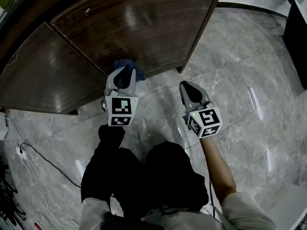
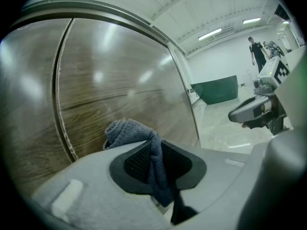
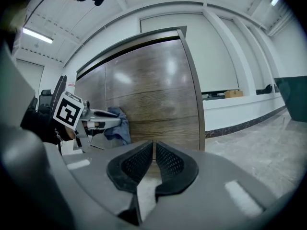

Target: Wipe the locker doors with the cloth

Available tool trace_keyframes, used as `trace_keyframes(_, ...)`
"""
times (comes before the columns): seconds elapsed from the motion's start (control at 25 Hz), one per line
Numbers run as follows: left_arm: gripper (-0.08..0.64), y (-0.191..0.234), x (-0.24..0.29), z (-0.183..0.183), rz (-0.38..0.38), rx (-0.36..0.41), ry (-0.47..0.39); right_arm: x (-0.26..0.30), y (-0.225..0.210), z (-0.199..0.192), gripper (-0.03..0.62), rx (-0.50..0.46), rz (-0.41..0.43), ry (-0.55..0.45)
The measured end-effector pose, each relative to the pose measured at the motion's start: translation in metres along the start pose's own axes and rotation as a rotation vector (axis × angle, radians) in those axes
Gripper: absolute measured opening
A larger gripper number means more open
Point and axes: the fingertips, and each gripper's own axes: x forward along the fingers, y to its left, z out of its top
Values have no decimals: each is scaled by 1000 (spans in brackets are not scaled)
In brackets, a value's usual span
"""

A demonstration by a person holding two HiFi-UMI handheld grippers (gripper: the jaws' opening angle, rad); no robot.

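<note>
A dark blue cloth (image 1: 128, 67) (image 2: 132, 131) is pinched between the jaws of my left gripper (image 1: 125, 71) (image 2: 154, 159), bunched at the tips against the bottom edge of the brown wood-grain locker door (image 1: 139, 28) (image 2: 120, 85). In the right gripper view the same cloth (image 3: 117, 123) hangs by the door (image 3: 153, 99). My right gripper (image 1: 187, 87) (image 3: 154, 162) is shut with nothing in it. It hovers over the floor, right of the left gripper and short of the locker.
A second locker door (image 1: 43, 75) stands to the left. The grey marble floor (image 1: 240, 90) spreads to the right. A white cable (image 1: 29, 159) lies on the floor at the lower left. A dark cabinet edge (image 1: 295, 32) is at the far right. People (image 2: 256, 51) stand far off.
</note>
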Motion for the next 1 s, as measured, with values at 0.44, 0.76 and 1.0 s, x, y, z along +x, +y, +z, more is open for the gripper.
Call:
trace_keyframes(0.44, 67, 26, -20, 99, 58, 5, -160, -6, -7, 0, 25, 9, -12, -5)
trace_keyframes(0.76, 67, 47, -38, 166, 94, 39, -262, -10, -10, 2, 25, 10, -15, -6)
trace_keyframes(1.0, 67, 57, -47, 197, 112, 53, -314, -12, -10, 1, 25, 16, -14, -4)
